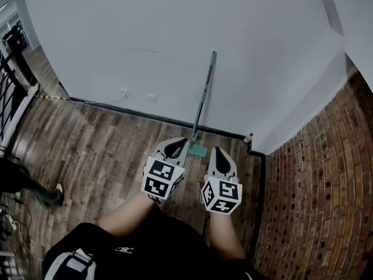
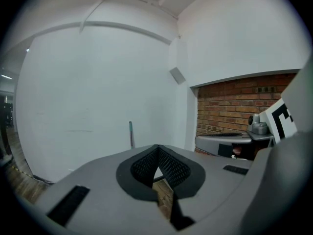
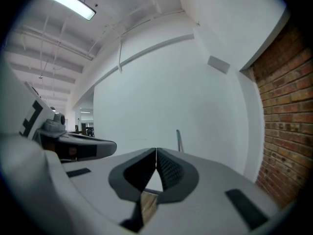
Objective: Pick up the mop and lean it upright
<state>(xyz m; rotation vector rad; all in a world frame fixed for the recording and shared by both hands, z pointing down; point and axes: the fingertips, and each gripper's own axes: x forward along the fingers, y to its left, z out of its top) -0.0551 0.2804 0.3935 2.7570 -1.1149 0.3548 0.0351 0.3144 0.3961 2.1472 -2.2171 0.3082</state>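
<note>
The mop [image 1: 204,93] stands upright against the white wall, its teal head [image 1: 197,150] on the wooden floor by the baseboard. Only the top of the mop's handle [image 2: 131,134] shows over the jaws in the left gripper view, and the same handle top [image 3: 178,140] in the right gripper view. My left gripper [image 1: 183,139] and right gripper [image 1: 218,149] hover side by side just short of the mop head, one on each side of it. Both are shut with nothing between the jaws. Neither touches the mop.
A brick wall [image 1: 317,185] runs along the right and meets the white wall at a corner. A small red-capped object [image 1: 248,138] sits at the baseboard near that corner. Black railing [image 1: 10,92] stands at the far left. A person's foot [image 1: 51,196] is at the left.
</note>
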